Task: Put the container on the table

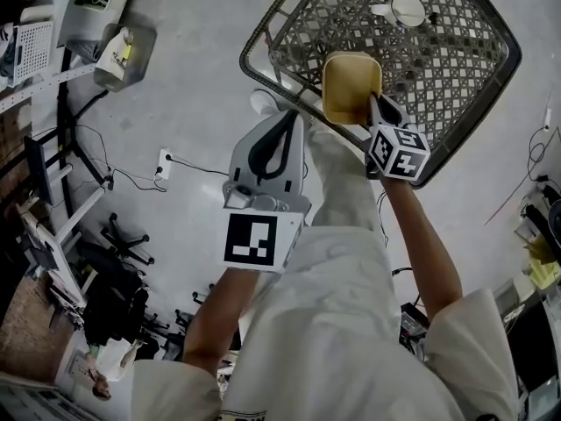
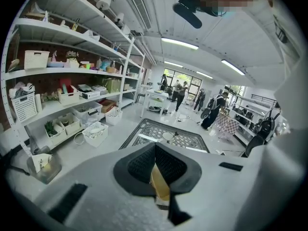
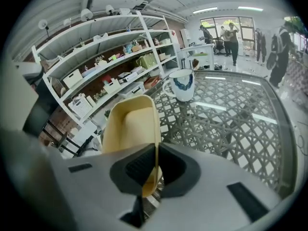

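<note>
1. Container [image 3: 129,129], yellow, clamped by one thin wall between the jaws of the right gripper [image 3: 155,170].
2. Held at the near edge of the lattice-top table [image 1: 465,68]; contact with the top not determinable.
3. White mug [image 3: 182,84] upright farther in from that edge.
4. Left gripper [image 2: 155,147] with jaws closed together, gripping nothing, just off the same table edge beside the container.

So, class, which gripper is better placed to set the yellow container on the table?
Right. The right gripper is shut on the yellow container, over the lattice table's edge. The left gripper is shut, empty, short of the table.
</note>
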`<state>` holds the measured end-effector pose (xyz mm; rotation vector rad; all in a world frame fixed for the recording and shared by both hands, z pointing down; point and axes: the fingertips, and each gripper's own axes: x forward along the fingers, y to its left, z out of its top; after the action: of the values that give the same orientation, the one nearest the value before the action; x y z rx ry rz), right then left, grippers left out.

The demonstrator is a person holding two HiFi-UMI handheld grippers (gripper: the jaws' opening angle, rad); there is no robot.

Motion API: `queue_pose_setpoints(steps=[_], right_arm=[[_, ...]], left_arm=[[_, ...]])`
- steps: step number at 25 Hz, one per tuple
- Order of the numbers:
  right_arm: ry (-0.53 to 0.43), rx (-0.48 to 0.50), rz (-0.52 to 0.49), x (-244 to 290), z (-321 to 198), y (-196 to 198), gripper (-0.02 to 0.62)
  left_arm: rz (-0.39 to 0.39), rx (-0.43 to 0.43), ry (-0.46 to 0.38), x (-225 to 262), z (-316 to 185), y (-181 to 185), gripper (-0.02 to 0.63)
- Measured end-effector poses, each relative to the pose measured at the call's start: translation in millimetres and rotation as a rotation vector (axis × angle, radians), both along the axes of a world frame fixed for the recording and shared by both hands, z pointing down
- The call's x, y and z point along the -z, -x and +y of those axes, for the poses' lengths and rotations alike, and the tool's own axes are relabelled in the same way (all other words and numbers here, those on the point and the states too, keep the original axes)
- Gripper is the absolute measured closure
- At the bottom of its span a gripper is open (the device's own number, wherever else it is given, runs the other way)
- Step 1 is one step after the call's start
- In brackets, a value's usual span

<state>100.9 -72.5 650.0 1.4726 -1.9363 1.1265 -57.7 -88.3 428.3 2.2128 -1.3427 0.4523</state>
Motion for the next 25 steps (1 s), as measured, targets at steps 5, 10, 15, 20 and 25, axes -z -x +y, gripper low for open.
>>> queue_pose_setpoints(steps=[5, 10, 15, 20, 25], right_arm=[[0.03, 0.019, 0.008, -14, 7, 3, 0.566], [0.044, 0.025, 0.01, -23, 5, 1, 0.566], [0.059, 0.022, 0.013, -28, 2, 1, 0.565], [0.064, 0.042, 0.02, -24, 3, 5, 0.565], [0.057, 0.039, 0.04, -21, 0, 3, 0.563]], left_arm=[[0.0, 0.001, 0.002, -2, 2, -3, 0.581], [0.0, 0.009, 0.009, -5, 4, -6, 0.581], [-0.002, 0.018, 0.014, -8, 5, -4, 0.581], [-0.001, 0.023, 0.007, -4, 4, -2, 0.581], [-0.002, 0.021, 0.005, -4, 3, -3, 0.581]])
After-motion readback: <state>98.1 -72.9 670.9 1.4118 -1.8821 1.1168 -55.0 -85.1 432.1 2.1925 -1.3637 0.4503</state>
